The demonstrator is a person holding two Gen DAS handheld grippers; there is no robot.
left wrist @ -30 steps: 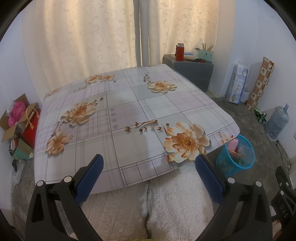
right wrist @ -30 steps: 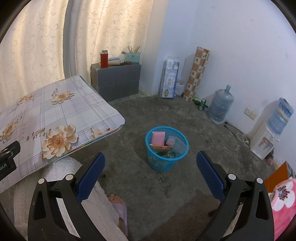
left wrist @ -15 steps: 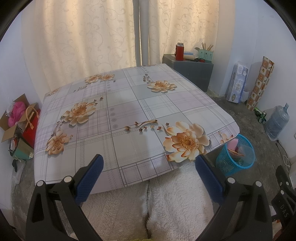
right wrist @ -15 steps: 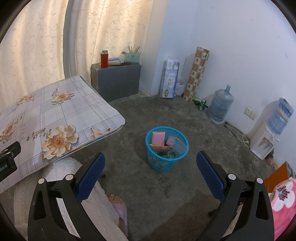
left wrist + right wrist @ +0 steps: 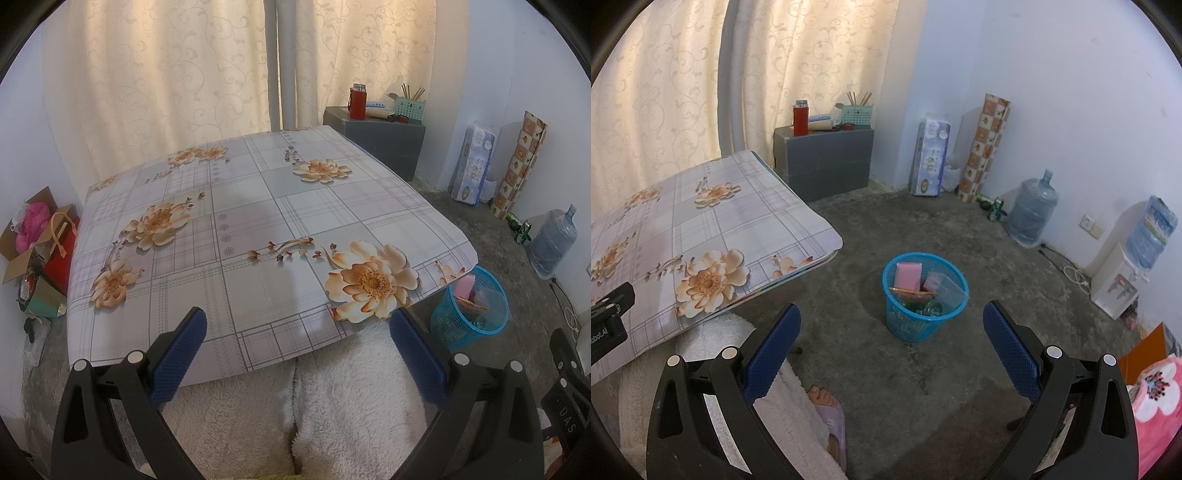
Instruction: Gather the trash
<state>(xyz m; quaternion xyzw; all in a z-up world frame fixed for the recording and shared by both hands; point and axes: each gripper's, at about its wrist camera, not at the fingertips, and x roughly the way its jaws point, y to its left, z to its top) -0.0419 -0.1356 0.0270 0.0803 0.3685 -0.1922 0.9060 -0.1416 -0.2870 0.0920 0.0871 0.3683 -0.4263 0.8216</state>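
A blue mesh trash basket [image 5: 925, 295] stands on the concrete floor right of the table, holding pink packets, a clear bag and other wrappers. The left wrist view catches the same basket [image 5: 471, 308] under the table's right corner. My right gripper [image 5: 892, 339] hangs open above the floor just short of the basket, nothing between its blue pads. My left gripper [image 5: 295, 345] is open too, over the near edge of the flowered tablecloth [image 5: 258, 229], which carries no loose items.
A person's lap in white fleece [image 5: 295, 413] sits below the left gripper, a slippered foot [image 5: 827, 410] on the floor. A grey cabinet [image 5: 823, 158], tissue pack [image 5: 931, 158], patterned roll [image 5: 986, 147], water jug [image 5: 1030, 210] and dispenser [image 5: 1119, 284] line the walls. Boxes [image 5: 33, 251] sit left of the table.
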